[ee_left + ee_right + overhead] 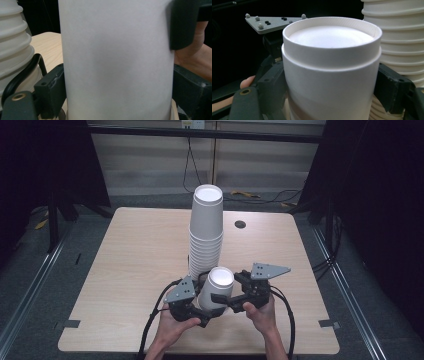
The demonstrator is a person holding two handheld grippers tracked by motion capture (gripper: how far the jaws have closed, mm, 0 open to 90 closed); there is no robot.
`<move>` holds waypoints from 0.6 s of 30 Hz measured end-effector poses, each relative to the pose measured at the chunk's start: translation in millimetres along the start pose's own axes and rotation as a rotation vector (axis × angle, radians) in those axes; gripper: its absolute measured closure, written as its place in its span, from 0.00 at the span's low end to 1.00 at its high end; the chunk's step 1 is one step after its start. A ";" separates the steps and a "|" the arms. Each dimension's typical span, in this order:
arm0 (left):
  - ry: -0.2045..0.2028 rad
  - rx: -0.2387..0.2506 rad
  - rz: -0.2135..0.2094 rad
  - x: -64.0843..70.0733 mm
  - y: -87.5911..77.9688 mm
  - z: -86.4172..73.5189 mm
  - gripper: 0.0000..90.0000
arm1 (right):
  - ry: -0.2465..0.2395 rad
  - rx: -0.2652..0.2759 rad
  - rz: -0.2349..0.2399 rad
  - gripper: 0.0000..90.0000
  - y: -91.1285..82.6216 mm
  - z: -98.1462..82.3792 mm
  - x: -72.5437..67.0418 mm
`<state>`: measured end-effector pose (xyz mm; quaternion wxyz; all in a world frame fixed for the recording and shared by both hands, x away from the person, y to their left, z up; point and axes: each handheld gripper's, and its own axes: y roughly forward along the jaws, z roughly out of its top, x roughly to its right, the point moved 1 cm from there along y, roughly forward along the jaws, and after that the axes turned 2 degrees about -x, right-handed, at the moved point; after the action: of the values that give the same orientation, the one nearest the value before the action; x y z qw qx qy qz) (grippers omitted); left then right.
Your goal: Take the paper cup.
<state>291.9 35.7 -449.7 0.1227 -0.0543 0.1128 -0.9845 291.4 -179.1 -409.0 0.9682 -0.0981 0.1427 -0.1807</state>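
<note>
Cup in hand: I have one white paper cup (218, 290), upside down with its base ring facing up, held between my two grippers near the front middle of the table (125, 270).

Cup's position: it sits just in front of the tall stack of cups (205, 230), close against the stack's lower rims — from the high view I cannot tell whether the two touch.

Left gripper (200, 312): it comes at the cup from the lower left. In the left gripper view the cup's (117, 60) wall runs from one black jaw to the other, and both jaws lie against its sides — I read that as clamped on the cup.

Right gripper (227, 300): it reaches in from the right, at about the cup's middle height. In the right gripper view the cup (329, 70) stands between its jaws, both close against the wall; I read that as a grip too.

Other gripper seen: the right gripper view also catches the grey three-cornered plate (274, 23) of my left gripper behind the cup, and a fingertip at the left edge.

Stack: inverted white cups nested one over another, standing upright at the table's centre; its ribbed rims show at the left of the left gripper view (15, 45) and at the right of the right gripper view (397, 37).

Hands: both rest low at the table's near edge, one on each gripper.
</note>
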 end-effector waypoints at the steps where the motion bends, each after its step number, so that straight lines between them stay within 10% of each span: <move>1: 0.000 0.000 0.000 0.0 0.0 0.0 0.13 | 0.000 0.000 0.000 0.23 0.0 0.0 0.0; 18: 0.016 -0.052 0.016 -1.5 -7.3 3.5 0.16 | 0.008 0.023 -0.012 0.16 -1.3 1.4 0.5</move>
<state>292.1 42.3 -444.6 0.1283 -0.0487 0.1398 -0.9806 291.9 -180.3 -407.4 0.9676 -0.0871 0.1438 -0.1885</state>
